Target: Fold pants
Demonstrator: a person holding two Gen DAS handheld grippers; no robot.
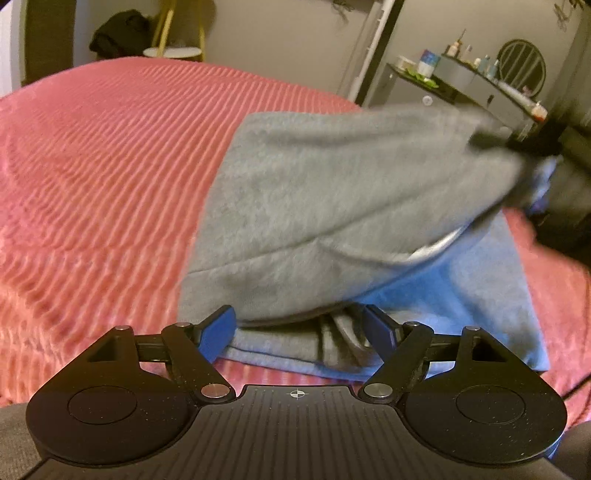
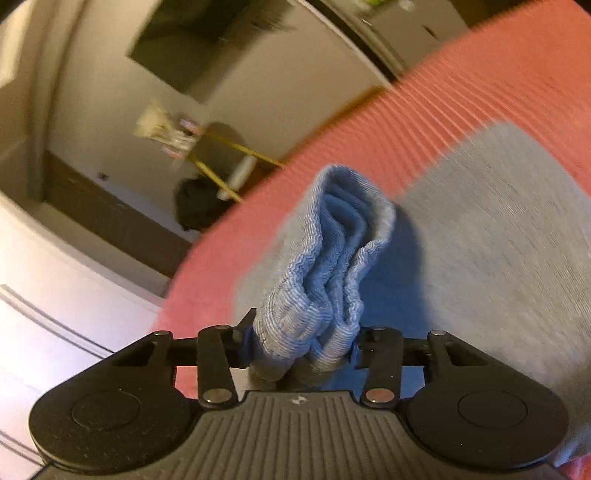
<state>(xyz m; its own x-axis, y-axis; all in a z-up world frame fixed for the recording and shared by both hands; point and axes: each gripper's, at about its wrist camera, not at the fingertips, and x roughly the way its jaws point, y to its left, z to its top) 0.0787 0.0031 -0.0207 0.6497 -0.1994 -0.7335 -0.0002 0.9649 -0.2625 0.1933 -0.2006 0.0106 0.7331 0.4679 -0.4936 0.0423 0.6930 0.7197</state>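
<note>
Grey pants (image 1: 332,206) lie partly folded on the pink ribbed bedspread (image 1: 92,184). In the left wrist view my left gripper (image 1: 301,328) is open, its blue fingers (image 1: 218,332) on either side of the near folded edge of the pants. The far end of the pants is lifted toward the right, where the right gripper (image 1: 532,147) shows as a dark blur. In the right wrist view my right gripper (image 2: 301,343) is shut on the bunched ribbed cuffs (image 2: 332,258) of the pants, held above the rest of the pants (image 2: 480,258).
A dresser (image 1: 461,81) with bottles stands beyond the bed at the right. A small round table (image 1: 173,51) with yellow legs and a dark bundle (image 1: 118,33) stand behind the bed. A wall and door show in the right wrist view (image 2: 74,258).
</note>
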